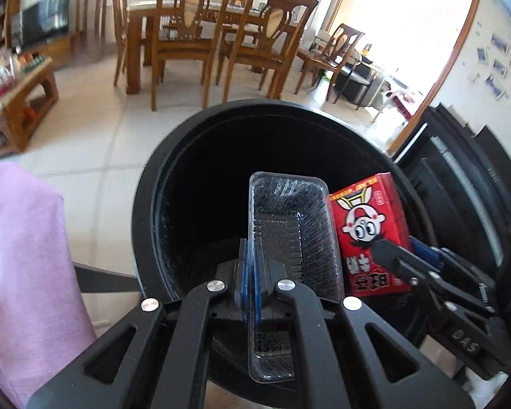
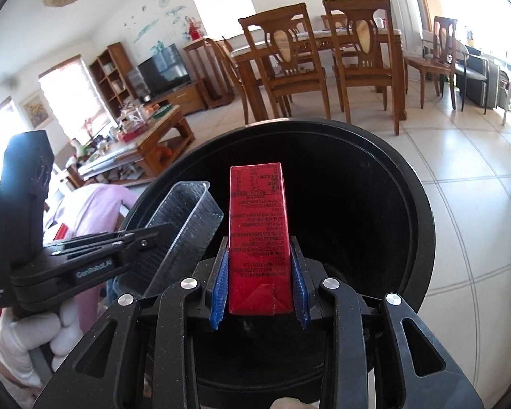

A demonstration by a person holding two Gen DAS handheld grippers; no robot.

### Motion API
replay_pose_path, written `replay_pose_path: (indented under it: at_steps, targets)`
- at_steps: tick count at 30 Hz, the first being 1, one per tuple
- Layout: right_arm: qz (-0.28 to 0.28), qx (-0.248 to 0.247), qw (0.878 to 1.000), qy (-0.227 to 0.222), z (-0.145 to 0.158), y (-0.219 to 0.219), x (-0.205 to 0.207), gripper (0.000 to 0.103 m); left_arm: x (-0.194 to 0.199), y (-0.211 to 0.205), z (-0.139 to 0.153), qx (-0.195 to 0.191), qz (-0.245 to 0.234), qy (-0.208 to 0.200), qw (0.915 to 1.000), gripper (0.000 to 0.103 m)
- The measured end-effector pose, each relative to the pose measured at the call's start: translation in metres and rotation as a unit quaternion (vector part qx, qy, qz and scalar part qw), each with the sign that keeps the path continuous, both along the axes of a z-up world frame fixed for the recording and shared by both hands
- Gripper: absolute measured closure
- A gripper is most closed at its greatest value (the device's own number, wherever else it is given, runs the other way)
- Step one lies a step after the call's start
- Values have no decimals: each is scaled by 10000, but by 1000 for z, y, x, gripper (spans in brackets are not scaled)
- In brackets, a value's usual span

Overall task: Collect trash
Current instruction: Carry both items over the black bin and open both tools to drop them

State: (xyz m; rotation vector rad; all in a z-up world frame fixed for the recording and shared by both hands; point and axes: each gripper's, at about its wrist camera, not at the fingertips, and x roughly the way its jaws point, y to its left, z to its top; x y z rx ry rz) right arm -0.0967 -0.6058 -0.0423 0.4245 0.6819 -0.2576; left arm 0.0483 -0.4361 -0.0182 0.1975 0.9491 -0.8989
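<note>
Jaws of the left gripper (image 1: 252, 272) are seen pressed fully together on the thin side wall of a clear plastic tray (image 1: 282, 225), which is held edge-on above the mouth of a black round bin (image 1: 146, 184); the tray's near end is cut off behind the gripper's linkage. Jaws of the right gripper (image 2: 260, 283) are set partly apart, their blue ribbed pads (image 2: 221, 283) clamped against the two narrow sides of a red carton (image 2: 257, 231), held upright over the same bin, the rim (image 2: 422, 225) of which is shown from the other side. From the right wrist view the tray (image 2: 187, 218) is seen tilted just beside the carton, apart from it. On the carton's face in the left wrist view (image 1: 371, 228) a cartoon face with round eyes is printed, with large characters below; these and the dense small print on its back cannot be read. "GenRoboT.AI" is legible on the left gripper's body (image 2: 95, 269) and "DAS" on the right gripper's body (image 1: 466, 341). The bin's interior is too dark for any contents to be made out. A white-gloved hand (image 2: 20, 347) is partly visible at the left gripper's handle, cut off by the frame edge. A pink cloth (image 1: 24, 255) lies at the left margin, its extent hidden. Wooden dining chairs (image 1: 184, 37) and a table (image 2: 323, 39) are recorded on a tiled floor (image 1: 95, 129) behind.
</note>
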Motion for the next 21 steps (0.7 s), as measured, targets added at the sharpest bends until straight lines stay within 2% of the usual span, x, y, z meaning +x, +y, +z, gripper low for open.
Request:
replay_pose_path:
  at_steps: [3, 5, 6, 7, 10, 11, 12, 14, 16, 18, 21]
  targets:
    - [1, -26, 10000, -9, 3, 6, 1, 69, 2, -2, 1, 62, 56, 67, 9999, 97]
    - [30, -51, 10000, -58, 6, 9, 0, 59, 3, 0, 4, 52, 98, 89, 9999, 96]
    - [12, -83, 9999, -78, 6, 9, -1, 49, 2, 1, 4, 64, 128, 68, 9999, 96]
    - [-6, -102, 9999, -106, 7, 10, -1, 46, 2, 3, 5, 65, 160, 52, 9998, 96]
    - [-31, -136, 9997, -202, 10, 12, -2, 45, -1, 15, 11, -57, 253, 20, 9997, 96]
    - [-39, -147, 9996, -219, 11, 13, -2, 44, -2, 19, 13, -121, 296, -15, 9995, 89]
    - [-30, -142, 9996, -244, 12, 14, -3, 38, -3, 23, 14, -165, 341, -57, 9993, 80]
    - [-63, -170, 9994, -285, 14, 17, -4, 34, -6, 35, 21, -467, 307, -126, 9984, 41]
    - [-52, -203, 9993, -298, 16, 21, -3, 33, -13, 48, 32, -495, 622, -518, 9955, 12]
    - [-18, -231, 9993, -306, 20, 27, -2, 33, -22, 63, 47, -717, 722, -848, 9912, 10]
    - [33, -257, 9990, -370, 27, 37, 1, 27, -27, 82, 62, -921, 686, -906, 9892, 9]
